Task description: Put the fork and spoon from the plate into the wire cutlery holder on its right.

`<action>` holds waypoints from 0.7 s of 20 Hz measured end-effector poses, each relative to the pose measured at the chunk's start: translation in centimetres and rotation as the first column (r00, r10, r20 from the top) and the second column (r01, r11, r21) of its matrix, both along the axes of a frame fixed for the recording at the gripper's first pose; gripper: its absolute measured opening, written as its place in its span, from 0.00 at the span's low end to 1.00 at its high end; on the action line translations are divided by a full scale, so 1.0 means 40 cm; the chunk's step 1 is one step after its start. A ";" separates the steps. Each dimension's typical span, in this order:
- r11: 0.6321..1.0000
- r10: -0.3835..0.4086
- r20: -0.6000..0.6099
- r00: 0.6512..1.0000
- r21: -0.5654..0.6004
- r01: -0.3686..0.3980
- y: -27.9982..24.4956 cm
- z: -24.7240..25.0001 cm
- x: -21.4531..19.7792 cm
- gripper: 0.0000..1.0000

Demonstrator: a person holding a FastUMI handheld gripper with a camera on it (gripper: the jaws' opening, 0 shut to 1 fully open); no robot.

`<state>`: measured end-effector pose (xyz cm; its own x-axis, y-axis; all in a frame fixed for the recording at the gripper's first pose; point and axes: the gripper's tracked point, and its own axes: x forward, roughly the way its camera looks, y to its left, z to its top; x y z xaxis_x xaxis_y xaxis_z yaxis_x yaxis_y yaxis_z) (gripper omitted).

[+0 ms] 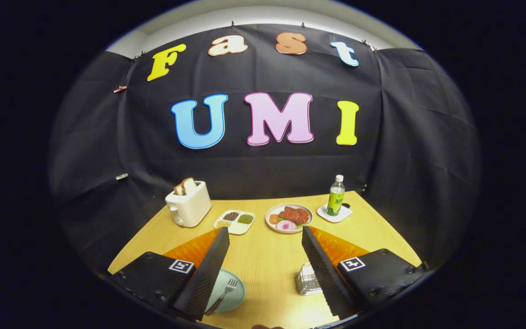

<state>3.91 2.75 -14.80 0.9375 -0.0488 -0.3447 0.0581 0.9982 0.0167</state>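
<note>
My left finger [203, 274] hides part of the plate [235, 294]; the fork [223, 296] shows on it. My gripper [265, 237] is spread wide, holding nothing. My right finger covers part of the wire cutlery holder [306, 279]. Toaster [189, 204], food and bottle [336, 195] stand beyond.

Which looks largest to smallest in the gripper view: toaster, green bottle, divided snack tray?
1. Toaster.
2. Divided snack tray and green bottle look alike in size; unranked.
The gripper is open, holding nothing.
</note>
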 end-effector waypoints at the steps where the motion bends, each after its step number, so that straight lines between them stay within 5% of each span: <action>1: 1.000 0.012 -0.034 0.999 0.007 -0.011 0.019 -0.031 -0.001 0.99; 5: 0.996 0.085 -0.231 0.969 -0.015 -0.091 0.099 -0.197 -0.024 1.00; 10: 0.988 0.150 -0.484 0.862 0.043 -0.147 0.187 -0.425 -0.084 1.00; 14: 0.985 0.158 -0.571 0.805 0.039 -0.165 0.221 -0.524 -0.092 1.00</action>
